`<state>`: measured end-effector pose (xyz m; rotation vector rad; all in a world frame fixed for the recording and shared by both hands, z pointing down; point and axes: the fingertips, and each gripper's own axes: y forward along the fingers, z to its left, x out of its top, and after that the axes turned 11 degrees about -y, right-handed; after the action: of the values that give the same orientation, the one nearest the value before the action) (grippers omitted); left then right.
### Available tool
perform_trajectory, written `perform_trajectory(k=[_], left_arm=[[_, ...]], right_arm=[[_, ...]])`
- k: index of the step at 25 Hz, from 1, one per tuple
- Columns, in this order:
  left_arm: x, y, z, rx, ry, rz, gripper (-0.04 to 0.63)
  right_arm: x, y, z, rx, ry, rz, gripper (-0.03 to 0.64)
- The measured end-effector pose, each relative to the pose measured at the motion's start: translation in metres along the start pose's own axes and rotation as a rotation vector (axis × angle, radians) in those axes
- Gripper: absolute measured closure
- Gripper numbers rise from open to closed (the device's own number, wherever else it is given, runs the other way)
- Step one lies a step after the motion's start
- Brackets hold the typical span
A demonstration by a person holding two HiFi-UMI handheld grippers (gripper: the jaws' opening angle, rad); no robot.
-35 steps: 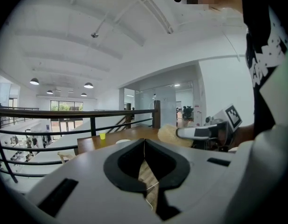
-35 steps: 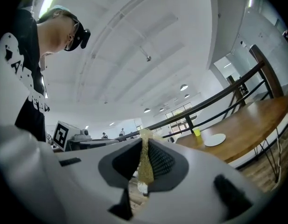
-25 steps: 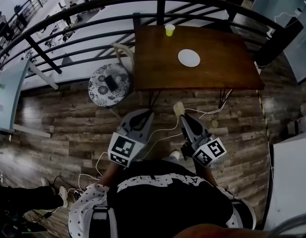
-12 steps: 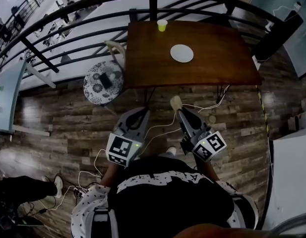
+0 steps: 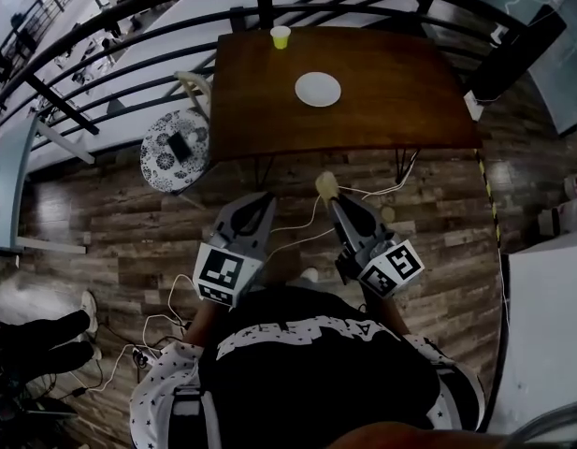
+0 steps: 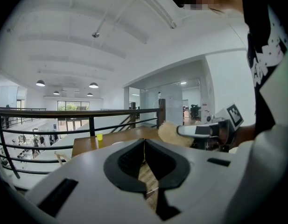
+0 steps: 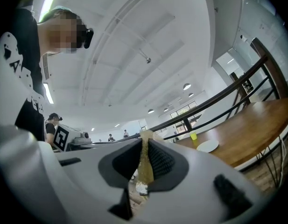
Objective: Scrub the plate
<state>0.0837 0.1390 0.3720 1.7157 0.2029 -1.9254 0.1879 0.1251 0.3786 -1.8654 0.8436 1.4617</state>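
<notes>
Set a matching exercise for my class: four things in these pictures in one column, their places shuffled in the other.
1 plate
2 yellow cup
3 sponge
4 phone

a held by the right gripper
b on the round stool
c at the far edge of the table
d near the table's middle

Pairs: 1-d, 2-c, 3-a, 4-b

dark wood surface (image 5: pixel 391 73), smooth semi-gloss; white plate (image 5: pixel 318 89) glossy; tan sponge (image 5: pixel 325 186) rough, porous; floor (image 5: pixel 120 223) matt wood planks.
</notes>
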Motion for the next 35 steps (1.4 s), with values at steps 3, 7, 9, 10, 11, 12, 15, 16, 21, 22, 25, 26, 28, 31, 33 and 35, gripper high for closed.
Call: perform_trajectory(k=[3,7,9,10,11,12,15,16,21,22,25,26,28,31,33,35], left_arm=[[-0.001,0.012,-0.013,-0.016,0.013,0.017,0.581],[-0.005,0.024,-0.023,-0.030,0.021,0.042,0.581],[-0.004,0.029,-0.028,-0.045,0.026,0.043,0.581],[-0.003,0.032,-0.031,-0.051,0.030,0.040,0.581],[-0.002,0.035,-0.033,-0.056,0.035,0.038,0.581],[-0.001,0.038,-0.035,-0.060,0.039,0.037,0.581],[-0.001,0.046,-0.037,-0.067,0.040,0.040,0.581],[-0.001,0.049,-0.038,-0.069,0.038,0.041,0.581],[-0.001,0.058,-0.038,-0.073,0.043,0.026,0.581],[0.000,0.060,-0.035,-0.071,0.040,0.022,0.581],[0.001,0.073,-0.019,-0.065,0.013,0.012,0.583],[0.003,0.079,-0.013,-0.062,0.001,0.007,0.581],[0.009,0.091,-0.004,-0.060,-0.010,-0.007,0.581],[0.020,0.109,0.004,-0.063,0.003,-0.023,0.581],[0.021,0.118,0.011,-0.063,0.006,-0.018,0.583],[0.019,0.127,0.020,-0.061,-0.005,-0.005,0.581]], right_arm=[[-0.002,-0.013,-0.017,-0.020,0.008,-0.009,0.572],[-0.005,-0.025,-0.029,-0.045,0.026,-0.013,0.572],[-0.007,-0.030,-0.033,-0.055,0.026,-0.012,0.572],[-0.007,-0.033,-0.036,-0.060,0.025,-0.012,0.572],[-0.006,-0.034,-0.038,-0.066,0.023,-0.012,0.572],[-0.003,-0.035,-0.040,-0.070,0.022,-0.015,0.572],[0.006,-0.035,-0.043,-0.077,0.019,-0.028,0.572],[0.006,-0.036,-0.045,-0.079,0.019,-0.027,0.572],[0.004,-0.036,-0.058,-0.085,0.005,-0.012,0.572],[0.005,-0.033,-0.060,-0.083,-0.003,-0.013,0.572],[0.010,-0.019,-0.069,-0.074,-0.027,-0.016,0.572],[0.011,-0.014,-0.073,-0.073,-0.033,-0.015,0.572],[0.015,-0.005,-0.082,-0.072,-0.044,-0.013,0.572],[0.020,0.008,-0.098,-0.070,-0.060,-0.005,0.572],[0.018,0.016,-0.110,-0.072,-0.064,0.003,0.572],[0.013,0.023,-0.121,-0.074,-0.063,0.009,0.572]])
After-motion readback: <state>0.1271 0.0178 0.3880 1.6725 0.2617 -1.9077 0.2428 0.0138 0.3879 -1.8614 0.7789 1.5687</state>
